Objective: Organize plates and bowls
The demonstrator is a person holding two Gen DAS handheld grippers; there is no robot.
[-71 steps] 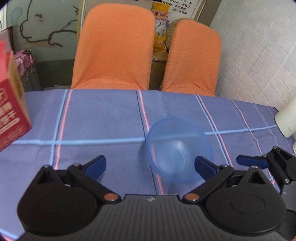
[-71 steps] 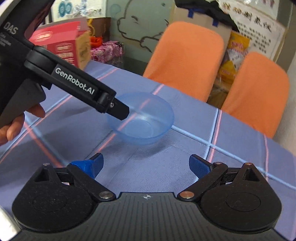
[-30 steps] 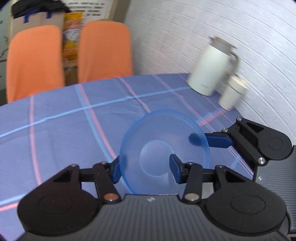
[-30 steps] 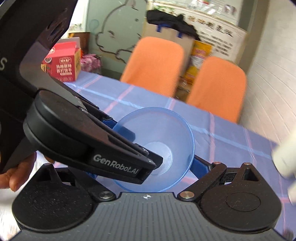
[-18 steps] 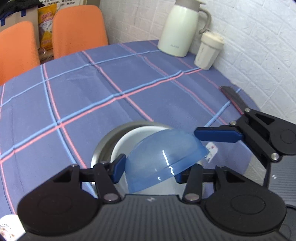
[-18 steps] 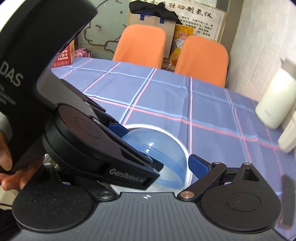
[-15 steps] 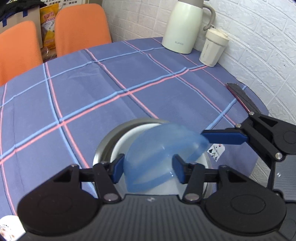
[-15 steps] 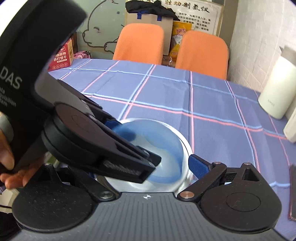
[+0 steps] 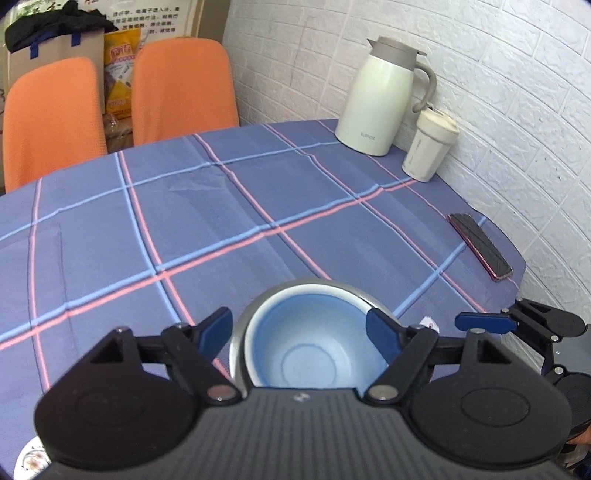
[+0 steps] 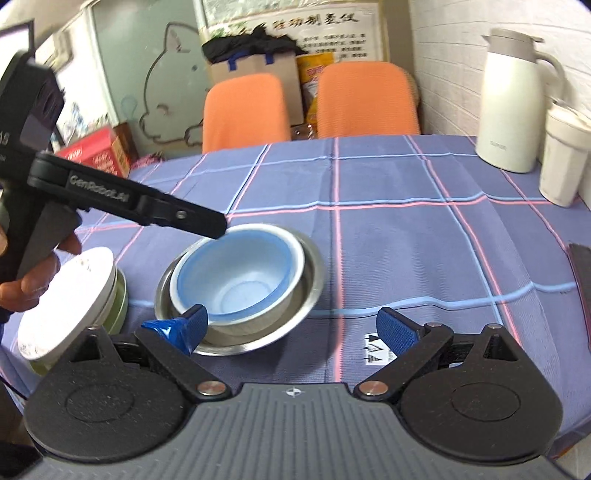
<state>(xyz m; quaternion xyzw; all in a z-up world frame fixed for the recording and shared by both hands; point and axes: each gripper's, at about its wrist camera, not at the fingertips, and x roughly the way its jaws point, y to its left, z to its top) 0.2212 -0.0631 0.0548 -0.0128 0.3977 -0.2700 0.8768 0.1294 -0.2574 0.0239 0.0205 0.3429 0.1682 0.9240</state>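
White brick-pattern wall [image 9: 498, 92] at right. Two orange chairs [image 10: 365, 98] stand behind the worktop [image 9: 221, 221], which is covered in blue plaid cloth. Behind them: a cardboard box [image 10: 255, 64], a wall poster [image 10: 295, 22], and a glass panel with a cartoon outline [image 10: 166, 92].

The left gripper [image 9: 300, 332] body hides the blue bowl's [image 9: 314, 350] near rim. The phone [image 10: 580, 273] is cut by the right wrist view's edge.

The nested bowls [image 9: 310, 354] are viewed steeply from close above by the left wrist, more obliquely from the right; the kettle [image 10: 513, 99] is shared too.
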